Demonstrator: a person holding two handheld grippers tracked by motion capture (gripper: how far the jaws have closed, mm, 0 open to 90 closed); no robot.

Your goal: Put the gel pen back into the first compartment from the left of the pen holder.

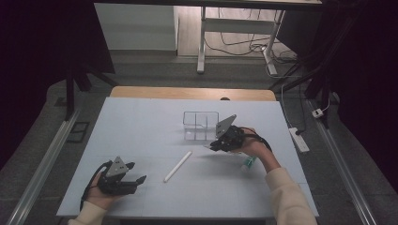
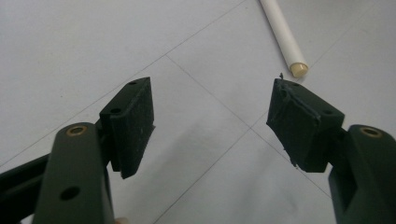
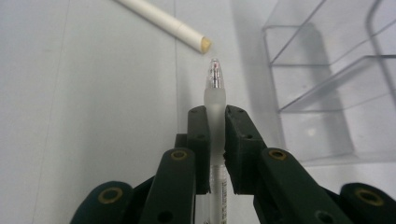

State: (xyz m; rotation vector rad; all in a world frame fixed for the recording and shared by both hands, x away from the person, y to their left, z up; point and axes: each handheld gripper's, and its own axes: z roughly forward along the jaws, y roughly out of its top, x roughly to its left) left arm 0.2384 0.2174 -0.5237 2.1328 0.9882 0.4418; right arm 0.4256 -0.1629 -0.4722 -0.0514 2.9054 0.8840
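My right gripper (image 3: pixel 215 122) is shut on a clear pen (image 3: pixel 215 84), whose tip sticks out past the pads. In the high view this gripper (image 1: pixel 213 146) hovers just in front of a clear plastic organiser (image 1: pixel 201 125) with compartments; the organiser (image 3: pixel 327 84) stands to the right of the pen tip. A white stick (image 1: pixel 178 166) lies diagonally at mid-table; its cream end (image 3: pixel 204 44) is just beyond the pen. My left gripper (image 1: pixel 136 174) rests near the front left, open, with bare table between its pads (image 2: pixel 133 121); the stick's end (image 2: pixel 298 69) lies past the right pad.
A white and green tube (image 1: pixel 248 162) lies under the right wrist. The white table (image 1: pixel 141 122) has a wooden edge at the back. Beyond it stand a desk frame and floor cables, and a power strip (image 1: pixel 299 139) lies on the floor at the right.
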